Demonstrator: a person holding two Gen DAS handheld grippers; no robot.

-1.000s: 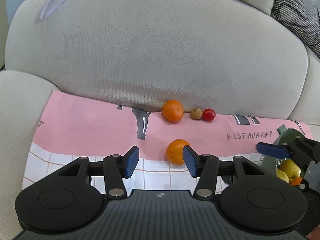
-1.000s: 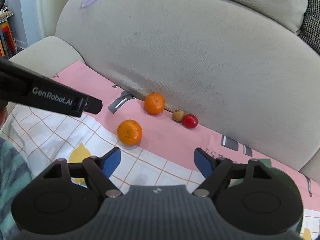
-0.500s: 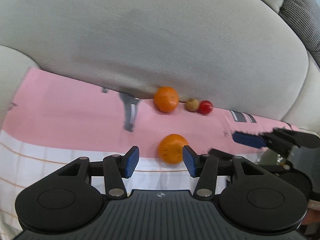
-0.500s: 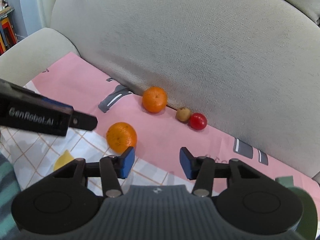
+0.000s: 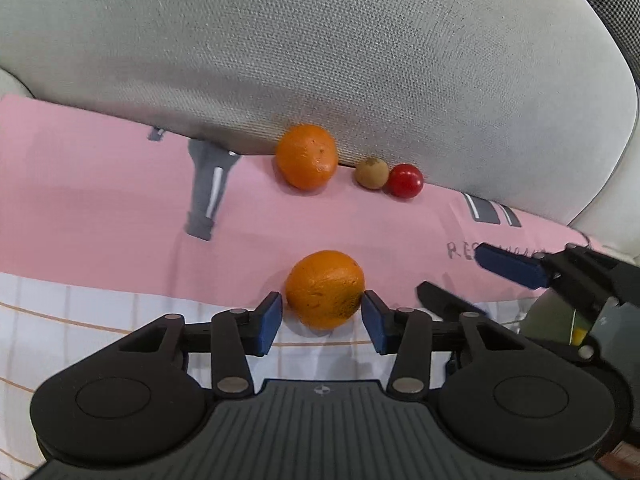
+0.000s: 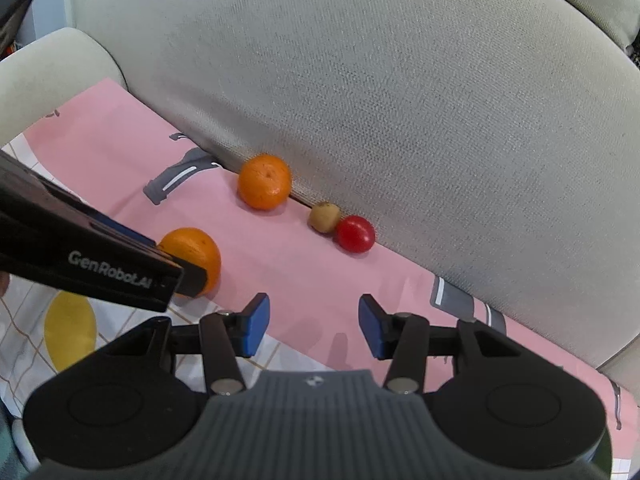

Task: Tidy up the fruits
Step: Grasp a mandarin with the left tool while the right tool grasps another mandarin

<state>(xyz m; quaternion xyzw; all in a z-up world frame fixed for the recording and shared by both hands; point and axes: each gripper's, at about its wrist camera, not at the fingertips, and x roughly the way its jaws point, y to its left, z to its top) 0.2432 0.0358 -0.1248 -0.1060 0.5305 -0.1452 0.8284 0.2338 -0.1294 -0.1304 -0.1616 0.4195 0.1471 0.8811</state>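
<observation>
A near orange (image 5: 325, 289) lies on the pink cloth, between the fingers of my left gripper (image 5: 322, 321), which is open around it; the right pad seems to touch it, the left stands just off. It also shows in the right wrist view (image 6: 196, 258), partly hidden by the left gripper. A second orange (image 5: 307, 156) (image 6: 265, 187), a small brown fruit (image 5: 371, 173) (image 6: 324, 217) and a red fruit (image 5: 406, 181) (image 6: 355, 233) lie along the sofa back. My right gripper (image 6: 312, 326) is open and empty, short of the brown and red fruits.
The grey sofa backrest (image 5: 320, 52) rises right behind the fruits. The pink and white checked cloth (image 5: 100, 216) covers the seat. A sofa armrest (image 6: 52, 64) is at the left. A green bowl edge (image 5: 560, 316) shows behind the right gripper.
My left gripper has moved forward so the near orange now sits between its fingers. My right gripper has narrowed from wide open and moved towards the small fruits.
</observation>
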